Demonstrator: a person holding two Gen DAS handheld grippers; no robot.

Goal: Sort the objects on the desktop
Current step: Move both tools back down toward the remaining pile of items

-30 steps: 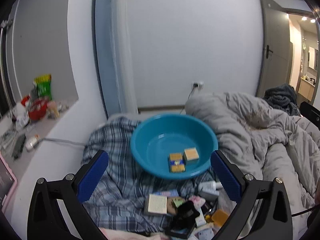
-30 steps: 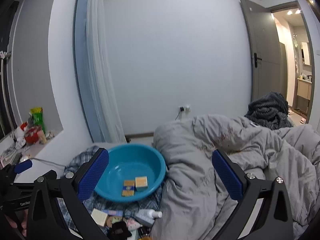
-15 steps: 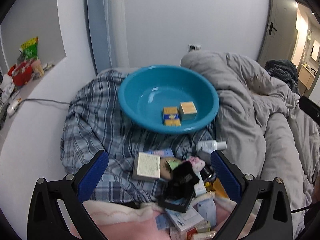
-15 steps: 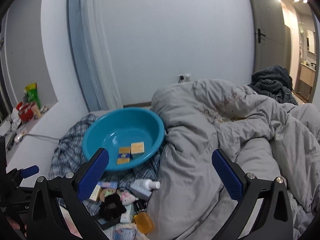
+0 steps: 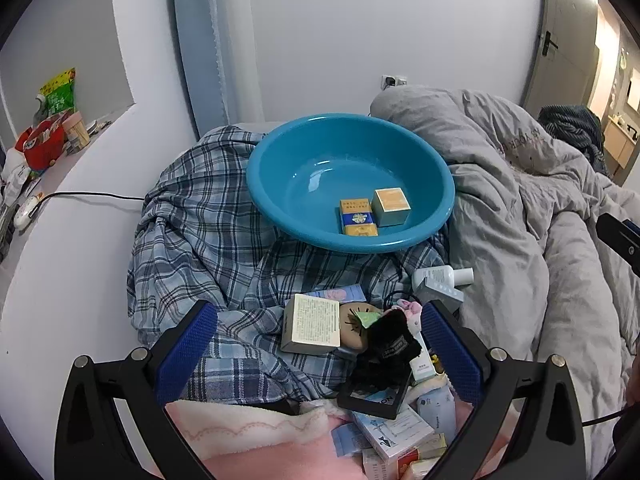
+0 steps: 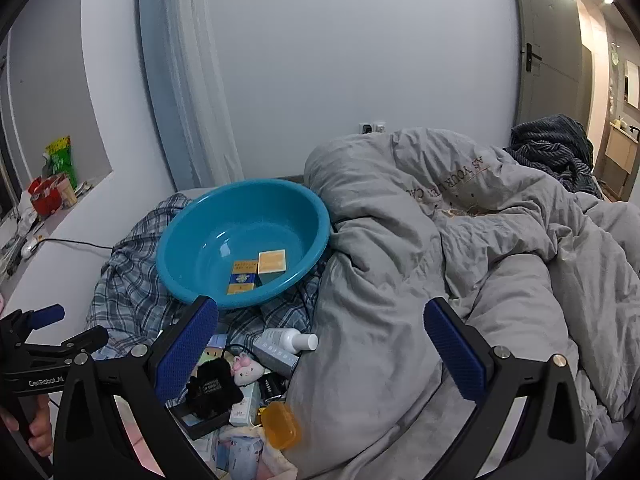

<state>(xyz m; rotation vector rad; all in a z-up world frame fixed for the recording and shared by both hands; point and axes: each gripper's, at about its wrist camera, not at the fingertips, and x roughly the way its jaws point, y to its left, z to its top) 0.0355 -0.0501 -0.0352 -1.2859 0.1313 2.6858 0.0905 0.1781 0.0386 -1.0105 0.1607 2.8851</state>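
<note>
Left wrist view: the left tool (image 5: 320, 354) hangs over a heap of small items on the bed, its two blue-padded fingers spread wide with nothing between them. The right tool (image 6: 322, 344) is likewise wide apart and empty, aimed more toward the grey duvet (image 6: 460, 280).

Progress, judged from the present layout:
- Done — two items lie in the teal basin (image 5: 296, 168): a blue-and-yellow box (image 5: 357, 217) and a tan-topped box (image 5: 391, 206), touching each other near the front wall of the basin.
- Remaining — most of the heap is unsorted. It includes a cream box with printed text (image 5: 312, 324), a black plush item (image 5: 386, 350) resting on a black frame, a white bottle (image 5: 440, 278) lying on its side near the duvet, a pink-and-white plush toy (image 6: 246, 366), an orange case (image 6: 282, 424) and several flat cartons at the near edge.

The basin rests on a crumpled plaid cloth (image 5: 200, 232), tilted toward the heap and well apart from both tools. The task appears to be at an early stage; roughly ten items are left, though the lower part of the heap is hidden by the tool bodies. The cream box lies nearest the left tool's gap and looks like a likely next pick.
</note>
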